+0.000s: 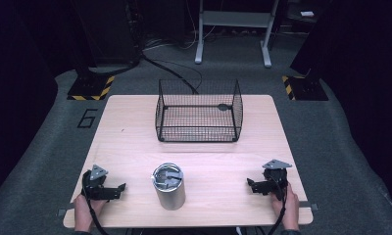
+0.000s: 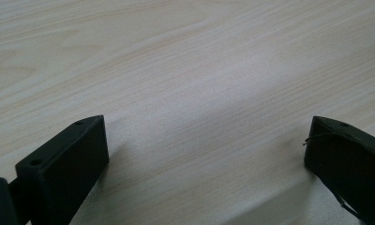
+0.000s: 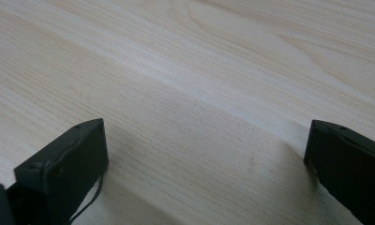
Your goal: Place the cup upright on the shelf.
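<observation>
The left gripper point(image 1: 119, 187) rests on the bench point(image 1: 135, 137) at its near left, jaws wide apart over bare wood, pointing right toward the cup point(image 1: 168, 186). The cup stands upright, long axis vertical, mouth up, near the front edge, between the two grippers and well apart from both. The right gripper point(image 1: 250, 184) points left at it, jaws also spread wide. The basket point(image 1: 199, 111) sits farther back.

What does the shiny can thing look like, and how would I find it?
Look at the light wooden table, then along its near edge, between the left gripper and the right gripper. There stands an upright metal tumbler with a lid on top. It is silvery and solid, unlike the black wire basket farther back.
</observation>
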`<state>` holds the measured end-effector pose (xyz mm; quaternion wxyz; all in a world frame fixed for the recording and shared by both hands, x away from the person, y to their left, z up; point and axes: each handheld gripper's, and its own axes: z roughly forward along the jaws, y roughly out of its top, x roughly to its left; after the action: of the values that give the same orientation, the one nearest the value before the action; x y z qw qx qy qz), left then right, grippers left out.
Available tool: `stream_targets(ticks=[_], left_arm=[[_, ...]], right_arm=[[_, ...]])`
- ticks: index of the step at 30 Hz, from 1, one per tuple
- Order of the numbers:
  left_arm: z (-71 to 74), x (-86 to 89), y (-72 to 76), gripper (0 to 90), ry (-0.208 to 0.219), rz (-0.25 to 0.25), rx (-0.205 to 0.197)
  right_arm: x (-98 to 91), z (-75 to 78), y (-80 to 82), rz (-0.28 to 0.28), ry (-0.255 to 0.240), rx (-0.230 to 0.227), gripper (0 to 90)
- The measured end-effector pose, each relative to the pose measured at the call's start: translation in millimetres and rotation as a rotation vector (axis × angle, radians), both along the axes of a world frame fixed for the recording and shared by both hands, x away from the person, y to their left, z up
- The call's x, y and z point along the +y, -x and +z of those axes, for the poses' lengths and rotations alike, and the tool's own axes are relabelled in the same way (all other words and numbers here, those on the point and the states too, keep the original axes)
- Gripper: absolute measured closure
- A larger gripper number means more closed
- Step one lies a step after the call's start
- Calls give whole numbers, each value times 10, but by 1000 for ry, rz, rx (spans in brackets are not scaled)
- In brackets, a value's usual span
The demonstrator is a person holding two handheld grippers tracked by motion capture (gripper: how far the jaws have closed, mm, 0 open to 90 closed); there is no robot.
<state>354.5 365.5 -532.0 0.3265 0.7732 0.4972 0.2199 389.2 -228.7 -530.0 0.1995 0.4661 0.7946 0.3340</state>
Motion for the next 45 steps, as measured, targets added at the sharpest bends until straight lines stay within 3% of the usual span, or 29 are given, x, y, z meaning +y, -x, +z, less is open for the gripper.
stream_targets(ticks=[21, 23, 24, 26, 30, 35, 38, 39, 45], left_arm=[[-2, 5, -4, 0, 19, -5, 1], [6, 16, -3, 0, 32, -18, 7], [18, 32, 6, 0, 67, -34, -2], [22, 30, 18, 0, 96, -44, -20], [83, -4, 59, 0, 128, -81, -46], [190, -72, 117, 0, 145, -134, -69], [244, -136, 137, 0, 151, -162, -68], [288, -165, 152, 0, 158, -192, -59], [393, -284, 185, 0, 175, -246, -104]], right_arm=[[3, 1, 5, -6, 0, 4, 0], [4, 2, 8, -11, -2, 5, 0], [5, 2, 10, -16, -3, 5, 0], [5, 2, 10, -16, -3, 5, 0], [5, 2, 11, -16, -3, 5, 0], [5, 2, 11, -16, -3, 5, 0], [6, 2, 11, -16, -3, 5, 0], [6, 2, 11, -16, -3, 5, 0], [5, 2, 11, -17, -3, 5, 0]])
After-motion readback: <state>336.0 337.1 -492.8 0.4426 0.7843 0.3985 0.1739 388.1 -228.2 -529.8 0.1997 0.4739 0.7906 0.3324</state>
